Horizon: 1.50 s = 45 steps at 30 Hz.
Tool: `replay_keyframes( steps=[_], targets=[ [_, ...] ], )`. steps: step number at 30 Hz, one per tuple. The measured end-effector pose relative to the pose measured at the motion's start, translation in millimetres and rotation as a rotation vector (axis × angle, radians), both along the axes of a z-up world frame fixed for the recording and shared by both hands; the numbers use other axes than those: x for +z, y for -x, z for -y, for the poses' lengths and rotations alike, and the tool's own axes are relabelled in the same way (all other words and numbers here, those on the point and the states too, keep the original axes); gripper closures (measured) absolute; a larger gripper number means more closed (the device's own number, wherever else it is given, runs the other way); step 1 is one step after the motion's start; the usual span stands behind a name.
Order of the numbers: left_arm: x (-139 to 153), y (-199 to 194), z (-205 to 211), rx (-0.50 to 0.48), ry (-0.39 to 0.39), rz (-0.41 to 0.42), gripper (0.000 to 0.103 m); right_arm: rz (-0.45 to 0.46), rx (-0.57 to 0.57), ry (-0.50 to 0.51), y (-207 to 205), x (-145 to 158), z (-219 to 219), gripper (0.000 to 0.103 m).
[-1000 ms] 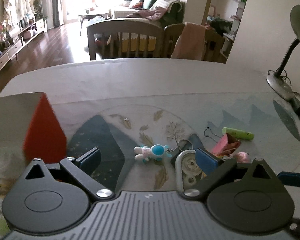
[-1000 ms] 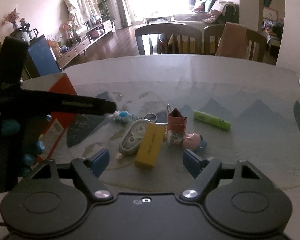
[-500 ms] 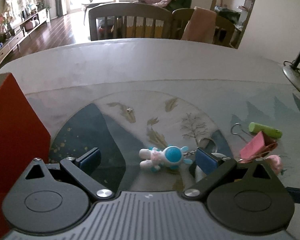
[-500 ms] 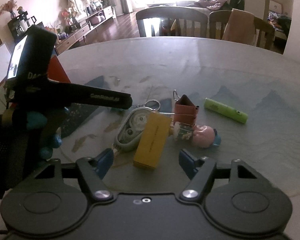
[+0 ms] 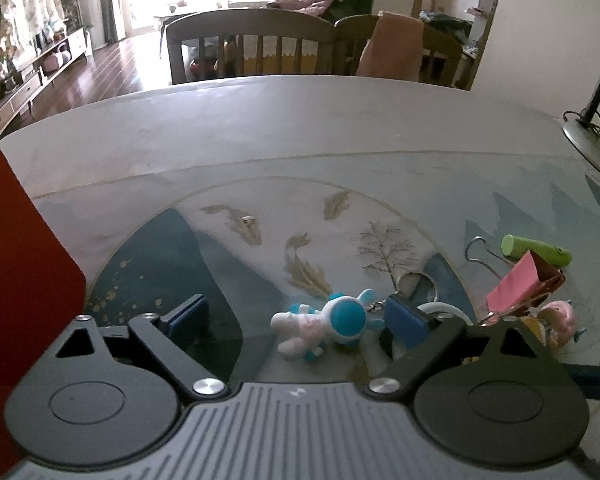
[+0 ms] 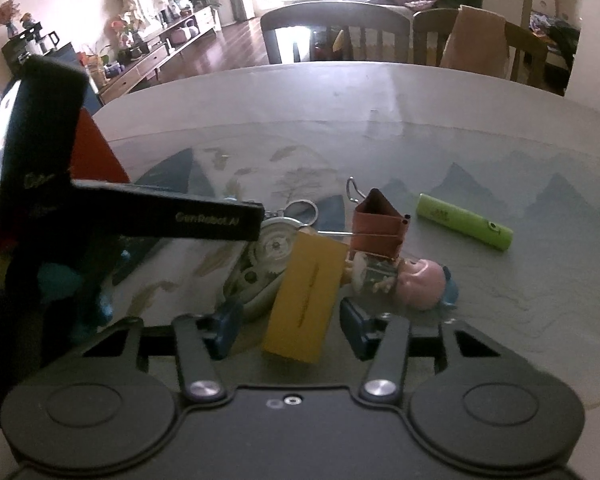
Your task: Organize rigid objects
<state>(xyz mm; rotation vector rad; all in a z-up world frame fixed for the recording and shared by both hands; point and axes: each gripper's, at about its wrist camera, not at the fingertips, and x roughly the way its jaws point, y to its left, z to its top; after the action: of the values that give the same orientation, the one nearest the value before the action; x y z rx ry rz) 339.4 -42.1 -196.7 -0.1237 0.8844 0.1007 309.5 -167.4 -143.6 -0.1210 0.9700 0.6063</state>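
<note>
On the worktop [image 5: 260,128], the left gripper [image 5: 296,320] has its fingers spread wide around a blue-and-white toy figure [image 5: 324,326], just narrowing. The right gripper [image 6: 290,326] has been closing its fingers around a yellow block [image 6: 306,296], not yet touching.

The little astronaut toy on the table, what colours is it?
The astronaut toy is white and blue with some pink, clearest in the left wrist view.

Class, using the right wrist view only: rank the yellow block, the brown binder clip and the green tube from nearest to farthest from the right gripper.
1. Yellow block: between the jaws of the right gripper, which have just been closing; not yet pinched.
2. Brown binder clip: behind the block, slightly right.
3. Green tube: farthest, lying out to the right.
</note>
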Motion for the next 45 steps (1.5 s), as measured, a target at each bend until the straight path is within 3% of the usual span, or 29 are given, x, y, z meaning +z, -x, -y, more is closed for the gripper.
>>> replay_keyframes(
  steps=[9,20,23,35,45],
  targets=[
    [7.7,3.4,4.6,0.008,0.036,0.016,0.057,-0.017,-0.028,0.015,-5.5,-7.5,-4.0,0.068],
    [10.3,5.4,1.7,0.006,0.05,-0.01,0.058,-0.035,-0.045,-0.026,-0.6,-3.0,4.9,0.075],
    [12.5,9.0,-0.8,0.014,0.072,-0.019,0.07,-0.045,-0.047,-0.038,3.3,0.1,9.1,0.075],
    [14.1,33.6,2.4,-0.007,0.082,-0.049,0.072,-0.05,-0.064,-0.075,20.5,13.9,26.7,0.075],
    [38.9,67.3,-2.6,-0.003,0.152,-0.039,0.072,-0.043,-0.091,-0.129,35.5,32.5,44.9,0.075]
  ],
)
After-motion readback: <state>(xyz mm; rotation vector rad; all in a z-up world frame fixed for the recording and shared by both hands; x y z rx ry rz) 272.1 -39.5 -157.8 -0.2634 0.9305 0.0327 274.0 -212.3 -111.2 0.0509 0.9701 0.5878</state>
